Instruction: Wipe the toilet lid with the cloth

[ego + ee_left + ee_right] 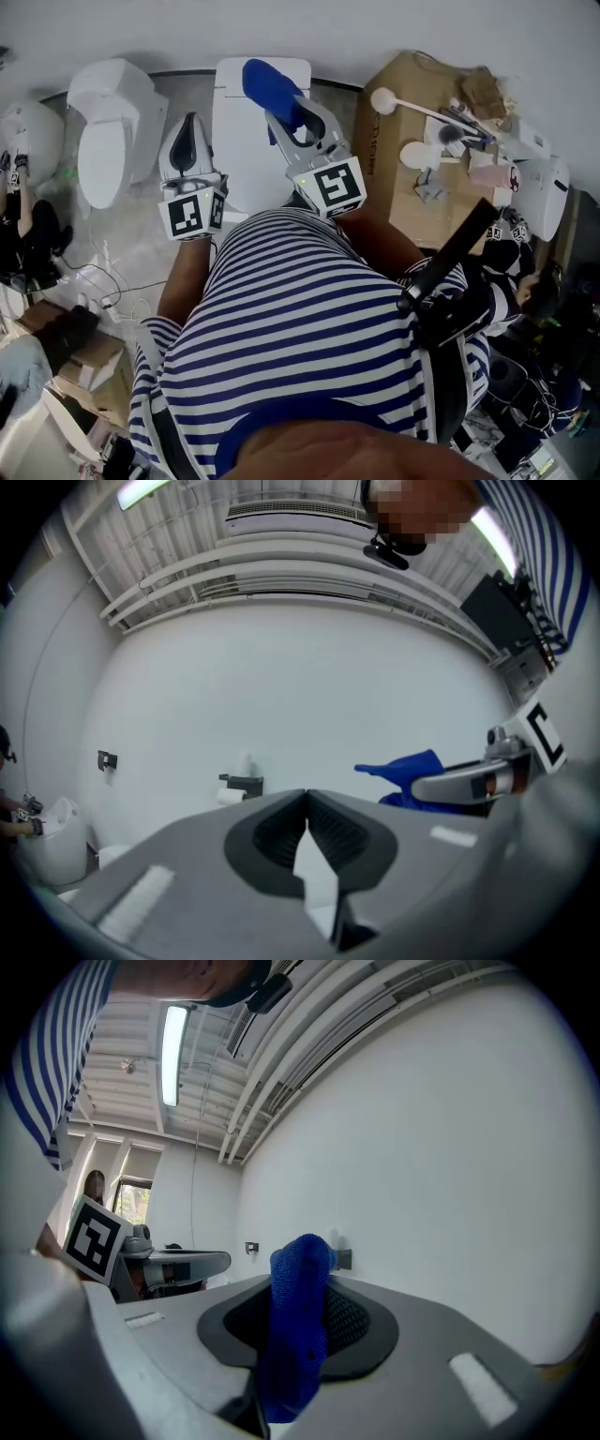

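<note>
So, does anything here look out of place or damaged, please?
Nothing stands out. The toilet lid looks closed and intact, the blue cloth is pinched in the right gripper, and the left gripper is shut and empty.

A test washroom: toilets (108, 131) are standing side by side against a white wall (375, 28), and loose cables (98, 281) are trailing across the floor (141, 248).

blue cloth (272, 86) – bunched, upright in the jaws of the right gripper (286, 120) – above the closed white toilet lid (239, 159)
</note>
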`<move>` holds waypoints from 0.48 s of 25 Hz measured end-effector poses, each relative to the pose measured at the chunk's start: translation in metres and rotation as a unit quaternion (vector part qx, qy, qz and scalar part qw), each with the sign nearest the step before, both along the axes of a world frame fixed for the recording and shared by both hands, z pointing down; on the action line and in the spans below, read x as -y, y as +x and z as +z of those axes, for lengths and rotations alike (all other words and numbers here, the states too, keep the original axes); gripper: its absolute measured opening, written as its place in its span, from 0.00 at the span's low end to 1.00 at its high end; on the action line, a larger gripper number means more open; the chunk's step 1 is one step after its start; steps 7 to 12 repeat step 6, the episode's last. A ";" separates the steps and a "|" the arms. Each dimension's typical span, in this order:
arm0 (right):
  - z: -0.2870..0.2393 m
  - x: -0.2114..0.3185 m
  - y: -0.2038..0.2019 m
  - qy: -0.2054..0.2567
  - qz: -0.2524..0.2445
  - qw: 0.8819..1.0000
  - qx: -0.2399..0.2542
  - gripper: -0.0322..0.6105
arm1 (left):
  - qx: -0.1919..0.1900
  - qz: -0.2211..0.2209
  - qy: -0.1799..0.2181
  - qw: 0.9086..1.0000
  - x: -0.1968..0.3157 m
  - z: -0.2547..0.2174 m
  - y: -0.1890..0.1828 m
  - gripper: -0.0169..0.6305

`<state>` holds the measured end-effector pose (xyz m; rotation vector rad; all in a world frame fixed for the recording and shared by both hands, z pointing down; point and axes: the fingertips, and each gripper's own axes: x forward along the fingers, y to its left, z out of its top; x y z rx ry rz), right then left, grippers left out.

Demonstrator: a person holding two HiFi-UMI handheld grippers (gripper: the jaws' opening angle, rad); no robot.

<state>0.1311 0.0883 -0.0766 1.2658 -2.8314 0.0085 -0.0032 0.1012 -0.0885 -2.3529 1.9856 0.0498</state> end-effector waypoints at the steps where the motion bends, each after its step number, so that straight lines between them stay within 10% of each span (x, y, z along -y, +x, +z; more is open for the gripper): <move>1: 0.000 0.002 0.006 0.000 0.000 1.000 0.001 0.22 | 0.004 0.001 0.000 1.000 0.002 -0.001 0.007 0.03; 12: 0.002 0.012 0.016 -0.003 0.005 1.000 0.007 0.22 | 0.013 0.010 -0.008 1.000 0.014 0.002 0.019 0.03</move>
